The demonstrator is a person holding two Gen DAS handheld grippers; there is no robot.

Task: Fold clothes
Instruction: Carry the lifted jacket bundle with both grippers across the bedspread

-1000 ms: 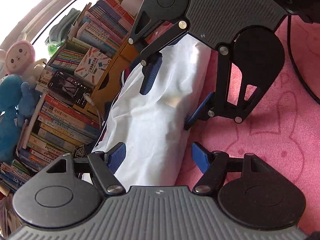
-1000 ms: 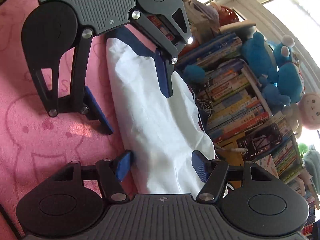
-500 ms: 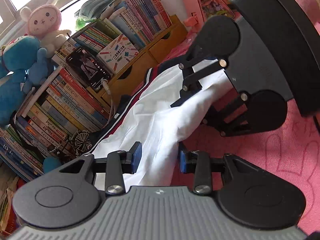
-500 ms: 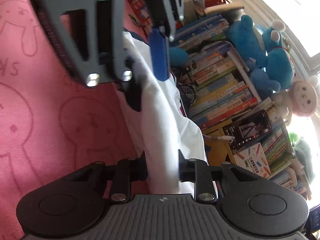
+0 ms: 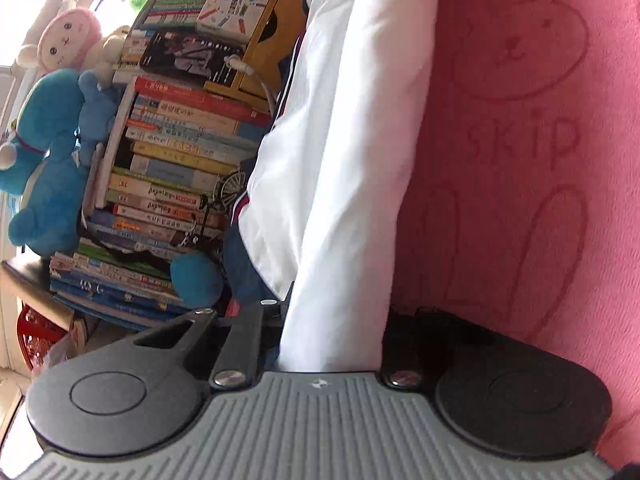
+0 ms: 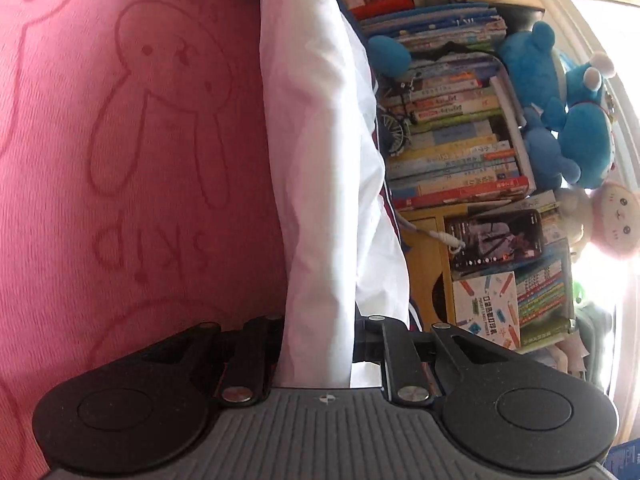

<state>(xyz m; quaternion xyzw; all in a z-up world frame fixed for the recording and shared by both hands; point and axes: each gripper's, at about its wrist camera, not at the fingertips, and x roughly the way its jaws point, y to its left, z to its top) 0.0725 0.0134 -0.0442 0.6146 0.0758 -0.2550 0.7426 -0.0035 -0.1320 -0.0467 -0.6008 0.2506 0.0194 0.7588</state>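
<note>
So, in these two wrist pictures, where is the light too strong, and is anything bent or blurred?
Left wrist view: the window at upper left is blown out white, and the book stack bows with fisheye curve. Right wrist view: glare washes the right edge around the pink plush toy; the white garment is slightly soft but readable.

Stacked books [image 5: 176, 168], blue plush [image 5: 48, 160], phone [image 6: 496, 240], pink blanket [image 5: 520, 160].

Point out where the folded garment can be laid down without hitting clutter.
Free: the pink rabbit-print blanket, bare from the white garment's edge outward; the right wrist view shows the same bare blanket. Crowded: the garment's other side, with stacked books, plush toys and a phone on its cable.
</note>
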